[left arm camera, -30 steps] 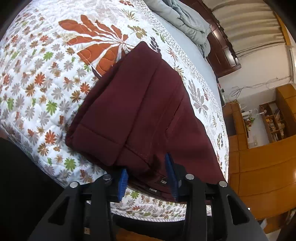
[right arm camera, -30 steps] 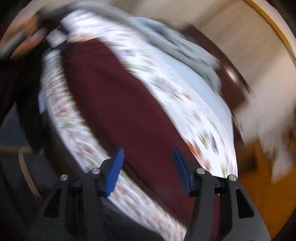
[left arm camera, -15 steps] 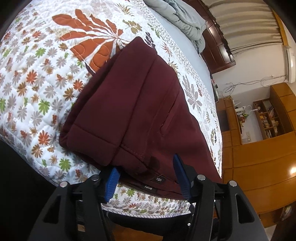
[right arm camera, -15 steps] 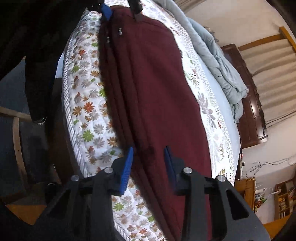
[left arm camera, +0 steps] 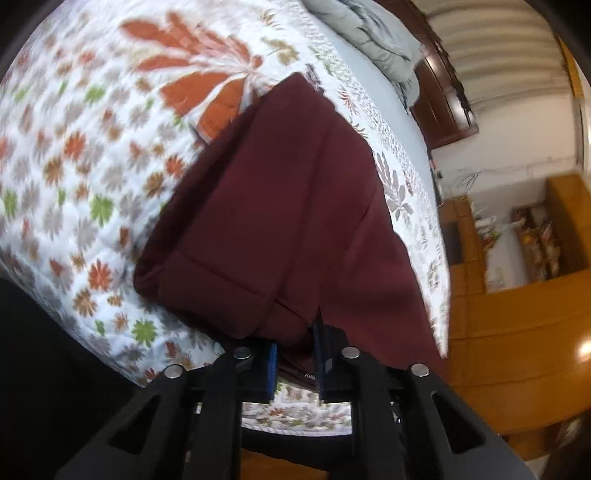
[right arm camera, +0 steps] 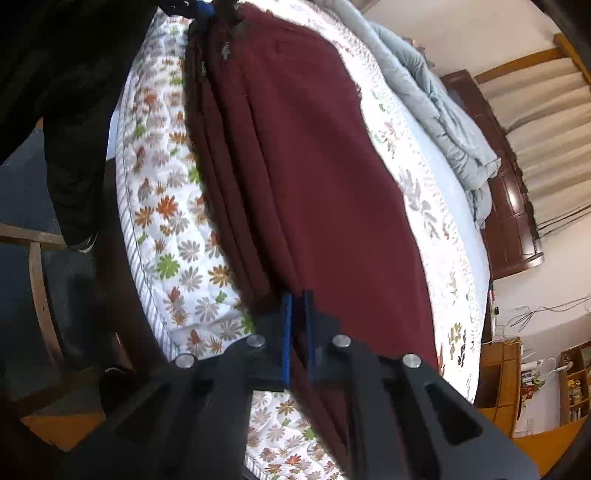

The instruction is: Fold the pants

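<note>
Maroon pants (right arm camera: 325,177) lie along the quilt's (left arm camera: 74,155) near edge. Left gripper (left arm camera: 293,356) and right gripper (right arm camera: 297,332) both pinch the near hem layers. Grasp step done; next likely lift and fold across.

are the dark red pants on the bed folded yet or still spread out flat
Partly folded. The pants lie doubled lengthwise, with stacked layer edges along the near side, but they still stretch long across the bed.

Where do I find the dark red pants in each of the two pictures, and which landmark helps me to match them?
Left wrist view: the pants fill the middle, running down into the left tongs.
Right wrist view: the pants run from the top to the right tongs at the bottom.
Shared landmark: the grey blanket beyond the pants.
</note>
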Tool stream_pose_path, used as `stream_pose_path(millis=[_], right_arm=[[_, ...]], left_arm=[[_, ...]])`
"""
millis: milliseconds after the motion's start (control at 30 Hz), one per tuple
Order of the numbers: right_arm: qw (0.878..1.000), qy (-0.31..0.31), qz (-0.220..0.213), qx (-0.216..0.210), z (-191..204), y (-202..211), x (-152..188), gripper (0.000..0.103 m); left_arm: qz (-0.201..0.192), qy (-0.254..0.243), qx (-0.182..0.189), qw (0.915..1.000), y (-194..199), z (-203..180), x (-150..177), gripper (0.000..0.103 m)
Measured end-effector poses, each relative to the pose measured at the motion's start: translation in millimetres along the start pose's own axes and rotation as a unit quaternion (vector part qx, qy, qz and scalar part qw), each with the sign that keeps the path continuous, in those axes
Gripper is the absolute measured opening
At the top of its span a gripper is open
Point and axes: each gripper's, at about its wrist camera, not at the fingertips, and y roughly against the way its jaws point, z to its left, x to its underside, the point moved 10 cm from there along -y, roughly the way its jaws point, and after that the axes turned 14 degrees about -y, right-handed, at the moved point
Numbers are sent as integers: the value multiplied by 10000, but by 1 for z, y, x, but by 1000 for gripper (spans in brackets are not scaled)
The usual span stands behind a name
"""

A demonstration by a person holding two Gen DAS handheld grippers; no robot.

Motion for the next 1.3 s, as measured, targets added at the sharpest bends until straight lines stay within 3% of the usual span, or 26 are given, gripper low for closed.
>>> stream_pose_path(millis=[167,300,400,467,500,567,600,667,733,800,900,1033,1167,1200,1233,1267,1300], right_arm=[[10000,-23,-89,-23,-4,18,0,5],[9999,75,22,-85,10,4,9,5],[10000,86,21,-32,15,-4,6,6],[10000,37,-17,-27,14,0,4,10],[10000,-19,-89,-13,10,8,3,18],[9994,-223,-218,134,-9,28,6,25],[9986,-369,-261,285,-23,41,14,30],[9963,-548,-208,630,-50,56,37,34],[9921,-652,-8,1068,-79,63,69,34],[9858,-898,467,1343,-113,60,114,34],[9839,-936,836,1270,-130,49,150,34],[9876,-591,1008,1046,-119,28,160,34],[9881,-602,1085,907,-123,10,164,34],[9880,-618,1132,855,-123,5,166,33],[9879,-648,1169,787,-121,2,167,28],[9879,-724,1196,664,-120,1,168,13],[9877,-816,1191,592,-121,1,168,12]], left_arm=[[-81,-2,-3,10000,12,-4,7,12],[-92,123,-64,9999,9,13,9,12],[-161,-238,-350,9990,7,8,4,14],[10,-279,-432,9987,6,7,6,22],[16,-233,-417,9989,9,6,7,25],[48,-177,-500,9986,21,7,12,44],[89,-190,-724,9972,28,9,15,56],[-132,-435,-819,9956,47,-3,18,59],[-276,-781,-965,9919,59,-21,21,59],[-432,-1190,-859,9882,63,-48,19,63],[-418,-1652,-733,9826,44,-82,3,71],[-292,-1865,-719,9794,2,-99,-22,76],[108,-1839,-1250,9749,-36,-68,-29,76],[211,-1744,-1222,9768,-43,-61,-25,76],[231,-1653,-1157,9792,-46,-53,-25,76],[174,-1614,-1123,9803,-45,-51,-26,76],[193,-1600,-1149,9802,-44,-51,-26,76]])
